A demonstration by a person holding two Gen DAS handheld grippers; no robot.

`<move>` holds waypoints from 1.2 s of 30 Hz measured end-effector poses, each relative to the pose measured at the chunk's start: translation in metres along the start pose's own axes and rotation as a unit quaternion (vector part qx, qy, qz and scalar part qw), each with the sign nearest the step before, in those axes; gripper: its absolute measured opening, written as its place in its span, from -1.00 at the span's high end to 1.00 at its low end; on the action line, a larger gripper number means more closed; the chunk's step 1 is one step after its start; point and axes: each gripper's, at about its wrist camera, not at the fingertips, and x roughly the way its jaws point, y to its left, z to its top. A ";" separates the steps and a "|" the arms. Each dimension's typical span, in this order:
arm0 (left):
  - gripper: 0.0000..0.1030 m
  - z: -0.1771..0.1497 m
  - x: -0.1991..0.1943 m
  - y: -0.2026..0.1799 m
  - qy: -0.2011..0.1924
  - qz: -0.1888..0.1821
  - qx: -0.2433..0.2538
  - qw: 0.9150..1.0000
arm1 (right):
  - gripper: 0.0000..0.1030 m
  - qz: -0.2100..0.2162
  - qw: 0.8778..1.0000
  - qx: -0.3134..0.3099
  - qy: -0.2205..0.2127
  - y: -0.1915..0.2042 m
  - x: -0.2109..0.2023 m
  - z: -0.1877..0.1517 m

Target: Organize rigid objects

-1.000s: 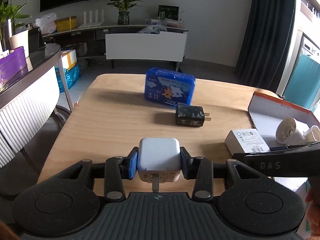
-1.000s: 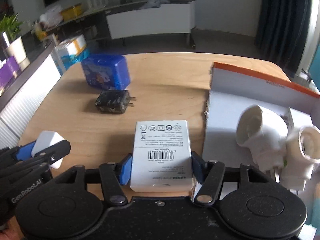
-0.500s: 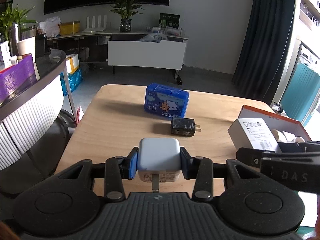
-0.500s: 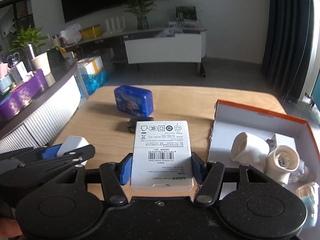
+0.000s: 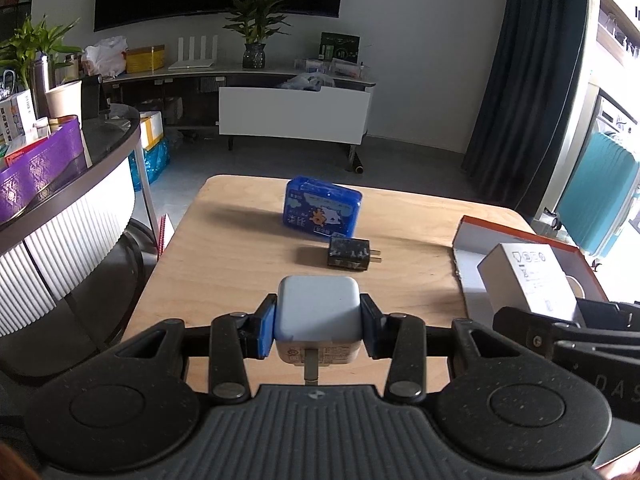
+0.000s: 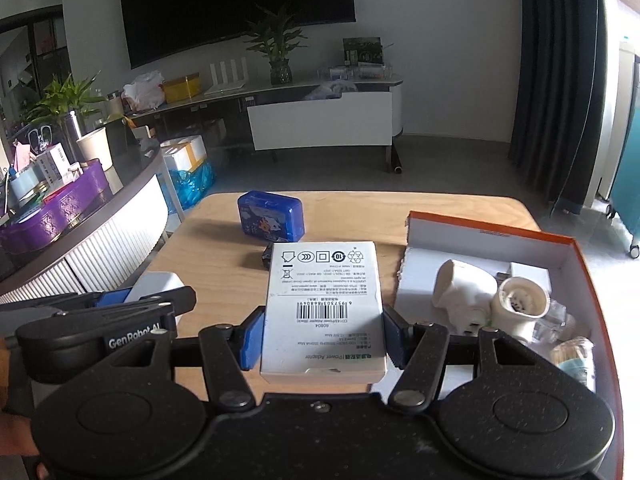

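Observation:
My left gripper (image 5: 318,330) is shut on a white cube charger (image 5: 318,310), held above the near part of the wooden table (image 5: 240,248). My right gripper (image 6: 322,336) is shut on a white power adapter box (image 6: 323,300), held above the table beside the orange-rimmed open box (image 6: 520,238). The adapter box also shows in the left wrist view (image 5: 528,280), over the open box (image 5: 516,236). A blue tin (image 5: 322,212) and a black charger (image 5: 350,255) lie mid-table. The left gripper with its charger shows in the right wrist view (image 6: 156,292).
The open box holds white pipe fittings (image 6: 464,292), a small white block (image 6: 530,274) and clear plastic bits (image 6: 556,320). A curved counter with a purple box (image 5: 40,164) stands left of the table. A teal suitcase (image 5: 600,192) stands at the right.
Both grippers have risen and pulled back with their loads; the table looks farther below. The adapter box has moved toward the open box.

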 end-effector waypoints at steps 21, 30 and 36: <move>0.19 0.002 -0.014 -0.019 -0.012 -0.015 0.008 1.000 | -0.37 -0.012 0.999 0.011 -0.028 -0.015 -0.031 -0.003; 0.19 0.001 -0.014 -0.025 -0.013 -0.021 0.012 1.000 | -0.37 -0.021 0.999 0.020 -0.036 -0.022 -0.038 -0.003; 0.19 0.002 -0.014 -0.030 -0.013 -0.026 0.017 0.999 | -0.37 -0.026 0.999 0.027 -0.038 -0.027 -0.040 -0.003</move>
